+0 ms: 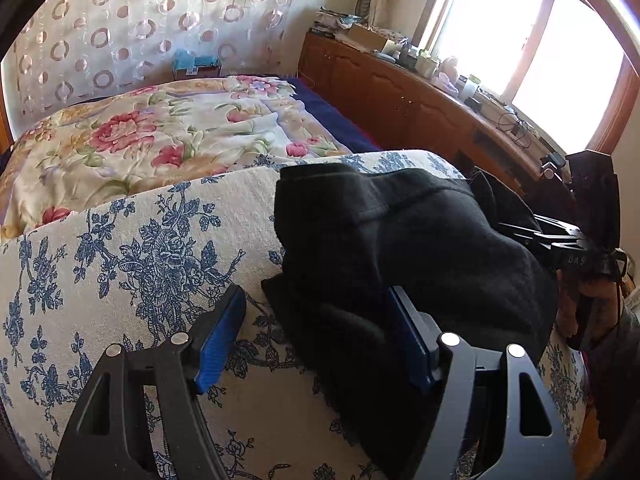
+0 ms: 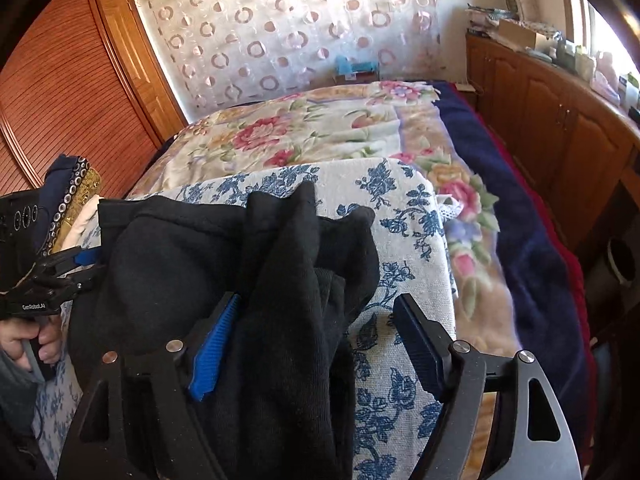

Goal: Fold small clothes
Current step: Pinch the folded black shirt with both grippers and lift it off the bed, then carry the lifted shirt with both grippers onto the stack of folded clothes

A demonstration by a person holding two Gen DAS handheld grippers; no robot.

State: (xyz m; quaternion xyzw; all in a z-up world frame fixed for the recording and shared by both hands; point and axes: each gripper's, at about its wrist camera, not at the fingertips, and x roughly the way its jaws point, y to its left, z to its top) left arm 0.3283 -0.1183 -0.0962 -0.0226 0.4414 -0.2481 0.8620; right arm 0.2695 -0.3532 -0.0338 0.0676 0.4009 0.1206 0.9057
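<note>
Jaws standing apart on both grippers: left gripper (image 1: 316, 340) straddling the near left edge of the black garment (image 1: 408, 248), its right pad lying against the fabric, its left pad over bare cloth, not clamping; right gripper (image 2: 316, 344) gaping over the garment's near right folds, left pad brushing the fabric, right pad clear of it. Nothing pinched in either.

Lying bunched and rumpled on the blue-flowered cloth (image 1: 132, 248), with seams, sleeves or legs being hard to make out in the solid black. Near edge cut off by the gripper bodies in both views. Peeking from behind the garment on its left side, a stack of clothes (image 2: 74, 192) with studded trim, mostly hidden. Showing only partly at the frame edge, a hand (image 2: 30, 344) on the left gripper's handle.

Beyond the garment, spreading over the bed, a pink-flowered quilt (image 1: 132, 148) and a navy blanket (image 2: 520, 216). Behind those, hanging a circle-patterned curtain (image 1: 152, 20). To the garment's right, running under a glaring, washed-out window (image 1: 512, 40), a cluttered wooden cabinet (image 1: 384, 88); to its left, a louvred wardrobe door (image 2: 60, 80).
</note>
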